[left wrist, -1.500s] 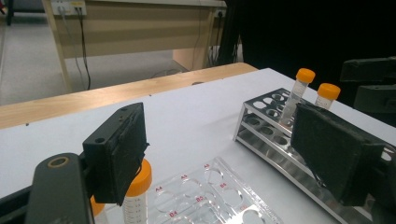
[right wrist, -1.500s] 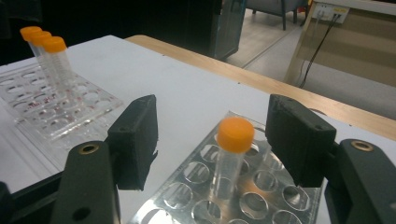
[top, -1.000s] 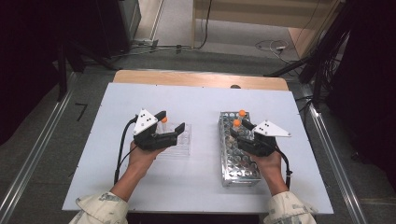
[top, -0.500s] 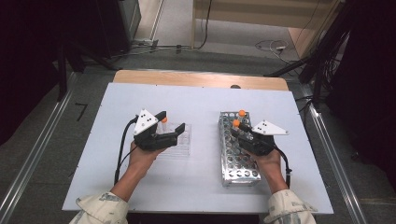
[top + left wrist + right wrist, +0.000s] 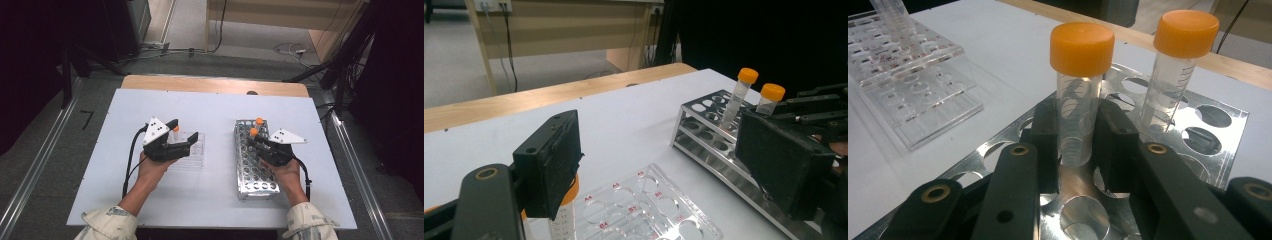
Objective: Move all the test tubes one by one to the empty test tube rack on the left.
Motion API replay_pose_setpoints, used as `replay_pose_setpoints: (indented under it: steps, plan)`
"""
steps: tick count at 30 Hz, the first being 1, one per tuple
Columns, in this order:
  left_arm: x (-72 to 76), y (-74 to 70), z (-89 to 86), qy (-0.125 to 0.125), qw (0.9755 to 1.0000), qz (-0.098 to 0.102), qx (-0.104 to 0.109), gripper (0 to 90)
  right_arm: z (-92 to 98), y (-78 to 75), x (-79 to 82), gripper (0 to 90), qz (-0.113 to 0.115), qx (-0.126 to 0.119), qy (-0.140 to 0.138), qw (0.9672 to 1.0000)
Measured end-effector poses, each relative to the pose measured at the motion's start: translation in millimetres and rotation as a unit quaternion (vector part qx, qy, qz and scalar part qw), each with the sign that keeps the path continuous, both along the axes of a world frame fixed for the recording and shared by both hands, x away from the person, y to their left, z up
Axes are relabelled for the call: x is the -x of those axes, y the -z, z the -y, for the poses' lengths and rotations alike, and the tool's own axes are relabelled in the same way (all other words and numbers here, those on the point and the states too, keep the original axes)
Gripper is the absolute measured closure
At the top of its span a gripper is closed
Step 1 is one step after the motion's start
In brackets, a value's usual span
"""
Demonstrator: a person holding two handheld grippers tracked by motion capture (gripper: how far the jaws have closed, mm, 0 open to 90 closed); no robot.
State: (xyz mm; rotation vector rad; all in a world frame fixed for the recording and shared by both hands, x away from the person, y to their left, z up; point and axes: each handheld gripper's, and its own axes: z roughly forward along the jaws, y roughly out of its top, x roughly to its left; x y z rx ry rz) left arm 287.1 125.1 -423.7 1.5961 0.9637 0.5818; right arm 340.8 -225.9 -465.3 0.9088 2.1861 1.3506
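Since the earlier frame, the right tongs (image 5: 1075,145) had just been closing and now clamped an orange-capped tube (image 5: 1078,95) standing in the metal rack (image 5: 252,170), right of centre on the tabletop (image 5: 215,105). Left tongs (image 5: 186,131) gaped wide over the clear rack (image 5: 192,155).

2nd tube (image 5: 1178,65) crowds tool (image 5: 1077,145).

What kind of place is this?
Probably a lab workbench: capped tubes stand in a metal rack, a clear plastic rack lies beside it, and cables trail across the floor behind the table.
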Motion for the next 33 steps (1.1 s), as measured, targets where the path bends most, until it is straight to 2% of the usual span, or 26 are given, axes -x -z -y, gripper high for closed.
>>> replay_pose_setpoints:
  steps: [5,11,27,33]
  plan:
    - [0.5,-0.3,-0.3,0.001,1.0,0.0,0.0,18.5,2.8,-2.3,0.7,71.2,0.001,-0.014,0.002,0.9999]
    - [0.7,-0.7,-0.6,0.001,1.0,0.001,0.001,18.6,4.8,-9.8,4.6,71.2,0.017,-0.028,0.007,0.9994]
    - [1.8,-2.4,0.0,0.003,1.0,0.003,0.005,18.6,7.4,-48.7,19.1,71.8,0.048,-0.056,0.033,0.9967]
    - [3.3,-4.9,1.4,0.005,0.9999,0.006,0.008,18.6,-0.6,-64.1,26.8,71.8,0.05,-0.058,0.021,0.9968]
